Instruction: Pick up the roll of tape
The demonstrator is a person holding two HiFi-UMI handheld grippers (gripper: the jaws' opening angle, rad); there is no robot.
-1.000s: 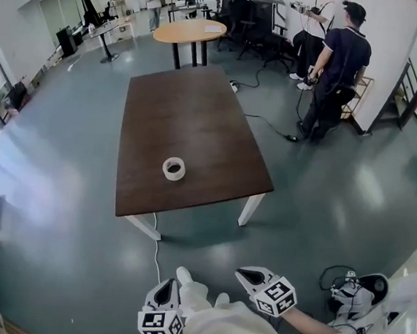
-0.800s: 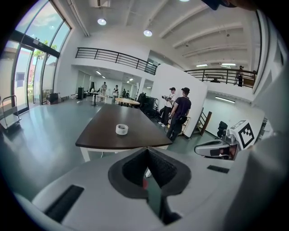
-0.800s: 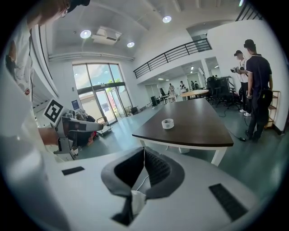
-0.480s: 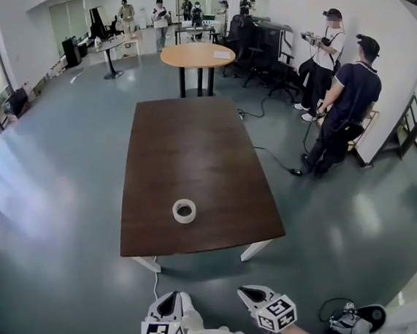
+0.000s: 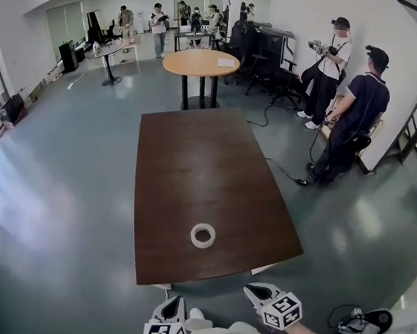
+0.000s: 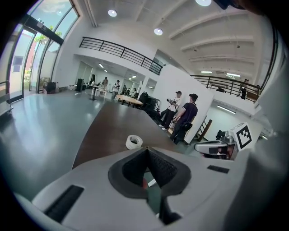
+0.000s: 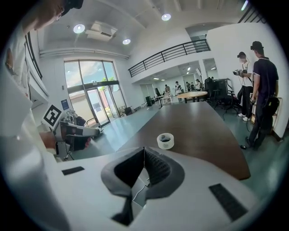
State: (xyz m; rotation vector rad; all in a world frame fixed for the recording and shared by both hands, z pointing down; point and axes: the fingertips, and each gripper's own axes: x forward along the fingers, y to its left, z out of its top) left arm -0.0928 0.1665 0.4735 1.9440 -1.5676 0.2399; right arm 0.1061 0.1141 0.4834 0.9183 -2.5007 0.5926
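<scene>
A white roll of tape (image 5: pixel 203 235) lies flat on the dark brown table (image 5: pixel 194 161), near the table's front edge. Both grippers are held short of that edge, over the floor, with nothing in them. My left gripper (image 5: pixel 174 305) is shut, its pads meeting at the tips (image 6: pixel 147 149); the tape (image 6: pixel 133 141) lies ahead of it, slightly left. My right gripper (image 5: pixel 251 287) is shut as well, its tips (image 7: pixel 144 148) together, and the tape (image 7: pixel 165 140) sits ahead, a little to the right. Each gripper shows in the other's view: the right (image 6: pixel 212 147), the left (image 7: pixel 76 131).
A round light-wood table (image 5: pixel 201 63) stands beyond the dark table's far end. Two people (image 5: pixel 357 111) stand at the right by a wall, with a cable (image 5: pixel 281 170) running over the floor toward them. More people and office chairs are at the back.
The whole view has come closer to the table: the tape and the front edge now lie nearer and lower in the head view. Both grippers travelled along, still shut and empty.
</scene>
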